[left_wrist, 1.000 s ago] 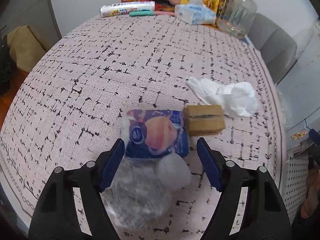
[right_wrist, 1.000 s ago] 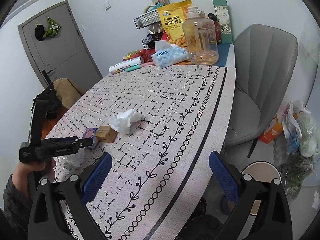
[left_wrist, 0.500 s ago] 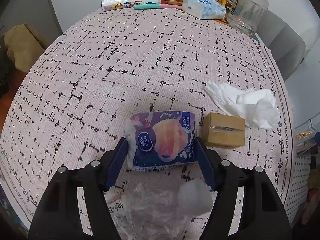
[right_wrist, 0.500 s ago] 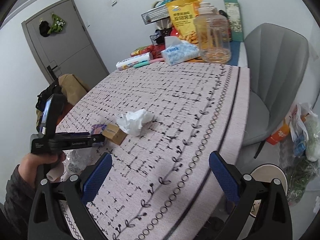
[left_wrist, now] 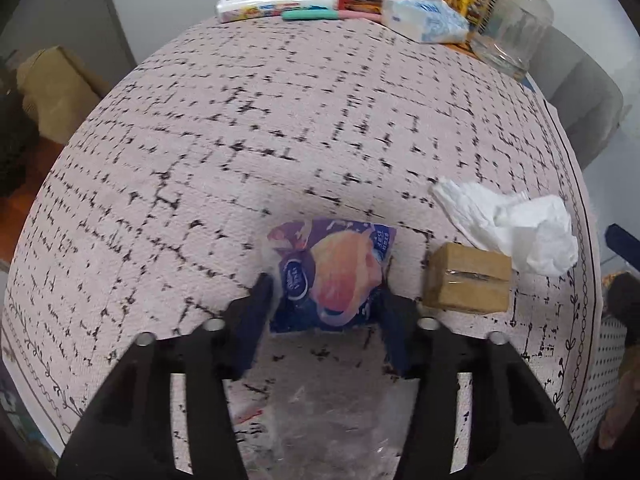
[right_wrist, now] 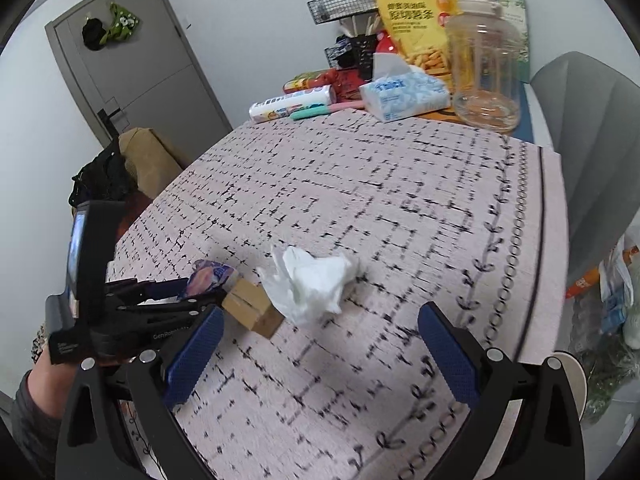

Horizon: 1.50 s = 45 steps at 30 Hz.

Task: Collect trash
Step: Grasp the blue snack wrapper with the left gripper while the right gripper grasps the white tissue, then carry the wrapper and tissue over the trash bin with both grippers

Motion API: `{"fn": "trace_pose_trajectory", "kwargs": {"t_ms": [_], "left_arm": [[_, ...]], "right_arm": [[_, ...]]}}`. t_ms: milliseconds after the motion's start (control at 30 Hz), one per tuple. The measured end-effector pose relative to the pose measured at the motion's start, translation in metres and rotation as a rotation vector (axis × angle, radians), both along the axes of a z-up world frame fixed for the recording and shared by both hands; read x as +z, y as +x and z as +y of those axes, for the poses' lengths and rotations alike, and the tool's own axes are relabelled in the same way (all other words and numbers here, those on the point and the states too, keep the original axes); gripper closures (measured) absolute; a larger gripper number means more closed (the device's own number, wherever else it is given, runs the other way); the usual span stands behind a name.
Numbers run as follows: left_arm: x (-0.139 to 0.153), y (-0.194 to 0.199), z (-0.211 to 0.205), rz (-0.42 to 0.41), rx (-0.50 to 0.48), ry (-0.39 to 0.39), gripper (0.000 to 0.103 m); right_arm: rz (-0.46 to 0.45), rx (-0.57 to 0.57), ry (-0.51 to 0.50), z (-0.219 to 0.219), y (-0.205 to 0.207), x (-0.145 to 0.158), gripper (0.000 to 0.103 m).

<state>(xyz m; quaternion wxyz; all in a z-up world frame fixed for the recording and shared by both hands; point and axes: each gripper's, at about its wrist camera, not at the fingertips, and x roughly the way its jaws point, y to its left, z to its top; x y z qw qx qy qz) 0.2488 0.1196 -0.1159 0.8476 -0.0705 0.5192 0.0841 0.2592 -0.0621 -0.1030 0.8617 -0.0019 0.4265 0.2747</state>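
Note:
A purple snack wrapper [left_wrist: 332, 256] lies on the pink patterned tablecloth [left_wrist: 280, 128]. My left gripper [left_wrist: 324, 288] has its jaws closing on it, and the pads press its sides so the wrapper buckles. The right wrist view shows the same grip, with the wrapper [right_wrist: 210, 276] in the left gripper [right_wrist: 200, 294]. A small cardboard box [left_wrist: 466, 280] sits just right of it, and a crumpled white tissue [left_wrist: 516, 232] lies beyond the box. My right gripper [right_wrist: 320, 316] is open just short of the tissue [right_wrist: 316, 280] and holds nothing. A clear plastic bag [left_wrist: 320, 420] lies under the left gripper.
At the table's far end stand a tissue pack [right_wrist: 404, 96], a clear jar [right_wrist: 484, 76], a yellow snack bag [right_wrist: 420, 12] and a wrapped roll [right_wrist: 292, 104]. A grey chair [right_wrist: 592, 140] is at the right edge, with bags of rubbish [right_wrist: 616, 300] on the floor.
The left jaws have come in from wide apart onto the wrapper's sides, and it has crumpled narrower. The right gripper has moved in over the table toward the tissue.

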Motion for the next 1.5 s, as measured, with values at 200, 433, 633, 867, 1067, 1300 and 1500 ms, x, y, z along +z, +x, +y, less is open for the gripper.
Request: {"fn": "trace_pose_trajectory", "kwargs": {"t_ms": [200, 433, 633, 867, 1067, 1300, 1500], "left_arm": [[0.009, -0.016, 0.018, -0.044, 0.051, -0.009, 0.065], [0.023, -0.029, 0.027, -0.083, 0.073, -0.025, 0.065], [0.035, -0.035, 0.021, -0.123, 0.070, -0.035, 0.065], [0.053, -0.041, 0.003, -0.167, 0.050, -0.018, 0.065], [0.071, -0.045, -0.012, -0.205, 0.025, -0.019, 0.065], [0.094, -0.043, -0.042, -0.259, -0.031, -0.027, 0.065], [0.111, -0.034, -0.080, -0.296, -0.101, -0.041, 0.065]], "right_arm": [[0.024, 0.003, -0.012, 0.019, 0.014, -0.012, 0.011], [0.069, 0.017, -0.023, 0.030, 0.024, -0.024, 0.078], [0.049, 0.041, 0.009, 0.026, 0.013, -0.015, 0.099], [-0.017, 0.046, 0.027, 0.013, -0.003, 0.009, 0.099], [-0.060, 0.013, 0.045, -0.010, -0.017, 0.026, 0.099], [-0.118, -0.048, 0.076, -0.049, -0.032, 0.052, 0.099], [-0.138, -0.102, 0.090, -0.084, -0.038, 0.064, 0.099]]}}
